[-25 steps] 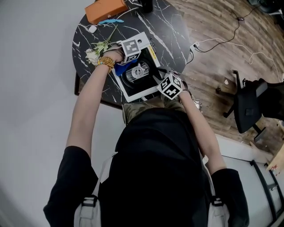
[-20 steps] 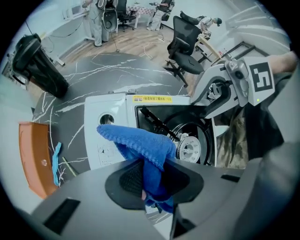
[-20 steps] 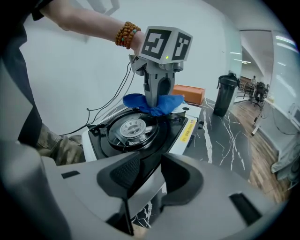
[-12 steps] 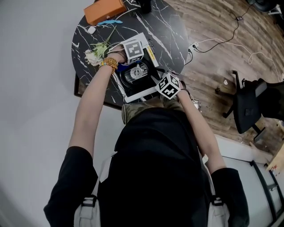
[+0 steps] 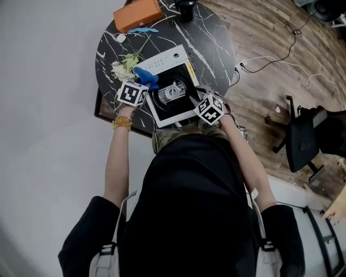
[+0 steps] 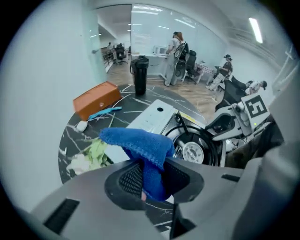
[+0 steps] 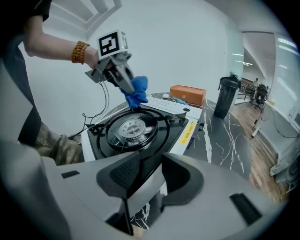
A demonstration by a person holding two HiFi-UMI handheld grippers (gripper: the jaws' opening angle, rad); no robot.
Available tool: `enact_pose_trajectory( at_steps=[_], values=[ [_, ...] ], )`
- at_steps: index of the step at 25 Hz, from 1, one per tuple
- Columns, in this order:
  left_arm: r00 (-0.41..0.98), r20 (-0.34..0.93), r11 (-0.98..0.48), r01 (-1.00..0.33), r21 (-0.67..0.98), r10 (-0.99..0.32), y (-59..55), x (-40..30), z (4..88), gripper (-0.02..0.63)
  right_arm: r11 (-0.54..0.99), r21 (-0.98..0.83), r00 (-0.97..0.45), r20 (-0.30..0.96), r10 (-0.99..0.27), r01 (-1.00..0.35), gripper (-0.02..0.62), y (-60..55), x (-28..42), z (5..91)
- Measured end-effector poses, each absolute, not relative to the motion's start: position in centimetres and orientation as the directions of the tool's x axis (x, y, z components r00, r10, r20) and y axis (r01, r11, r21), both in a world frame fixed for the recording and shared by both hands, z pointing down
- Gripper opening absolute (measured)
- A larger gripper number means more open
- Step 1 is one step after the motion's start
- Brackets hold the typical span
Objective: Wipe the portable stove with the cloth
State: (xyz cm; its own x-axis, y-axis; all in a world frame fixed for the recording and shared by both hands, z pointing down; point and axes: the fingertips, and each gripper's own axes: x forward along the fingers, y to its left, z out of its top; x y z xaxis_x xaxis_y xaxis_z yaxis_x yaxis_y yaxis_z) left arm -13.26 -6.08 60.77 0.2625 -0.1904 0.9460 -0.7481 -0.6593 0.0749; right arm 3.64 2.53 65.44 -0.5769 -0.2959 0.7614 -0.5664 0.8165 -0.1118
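Left gripper (image 5: 142,85) swung nearer (cloth (image 5: 147,78) clamped in jaws); pointing down.

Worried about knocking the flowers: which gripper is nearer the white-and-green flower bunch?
Left. The left gripper, clamping the blue cloth, hangs just beside the flower bunch. The right gripper is across the white portable stove, its jaws just opening astride the near edge.

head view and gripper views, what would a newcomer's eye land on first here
The bright blue cloth stands out first, pinched in the left tool at the left edge of the portable stove. Next comes the stove's black burner well against its white casing, in the middle of the round black marble table. An orange box sits at the table's far edge.
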Motion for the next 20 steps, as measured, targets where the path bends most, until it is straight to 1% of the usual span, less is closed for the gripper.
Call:
enact_pose_trajectory(
  at_steps=[3,6,11,14,16,18,20],
  values=[
    [0.278,0.94,-0.606,-0.788,0.105,-0.198,-3.5,-13.9,61.3,0.1,0.817,-0.111,-0.576,0.762,-0.295,-0.566,0.126,2.4,3.8,65.3],
    [0.246,0.951,-0.628,-0.775,0.076,-0.189,-2.9,-13.8,61.2,0.1,0.821,-0.108,-0.576,0.763,-0.293,-0.561,0.126,2.2,3.6,65.4],
    [0.2,0.974,-0.622,-0.778,0.091,-0.108,-0.4,-14.6,62.5,0.1,0.831,-0.108,-0.571,0.774,-0.275,-0.546,0.126,2.4,3.7,65.4],
    [0.204,0.971,-0.572,-0.814,0.096,-0.127,-1.2,-14.8,64.0,0.1,0.83,-0.11,-0.57,0.775,-0.273,-0.548,0.126,2.4,3.7,65.2],
    [0.201,0.972,-0.572,-0.815,0.097,-0.122,-1.7,-14.5,64.1,0.1,0.828,-0.112,-0.57,0.775,-0.273,-0.549,0.126,2.4,3.8,65.2],
    [0.195,0.977,-0.587,-0.802,0.107,-0.088,-1.7,-14.3,64.3,0.101,0.828,-0.111,-0.567,0.778,-0.271,-0.549,0.126,2.3,4.0,65.2],
    [0.199,0.98,-0.592,-0.793,0.147,-0.023,-1.2,-14.0,64.4,0.1,0.828,-0.106,-0.559,0.784,-0.271,-0.551,0.126,2.4,4.1,65.2]
  ],
)
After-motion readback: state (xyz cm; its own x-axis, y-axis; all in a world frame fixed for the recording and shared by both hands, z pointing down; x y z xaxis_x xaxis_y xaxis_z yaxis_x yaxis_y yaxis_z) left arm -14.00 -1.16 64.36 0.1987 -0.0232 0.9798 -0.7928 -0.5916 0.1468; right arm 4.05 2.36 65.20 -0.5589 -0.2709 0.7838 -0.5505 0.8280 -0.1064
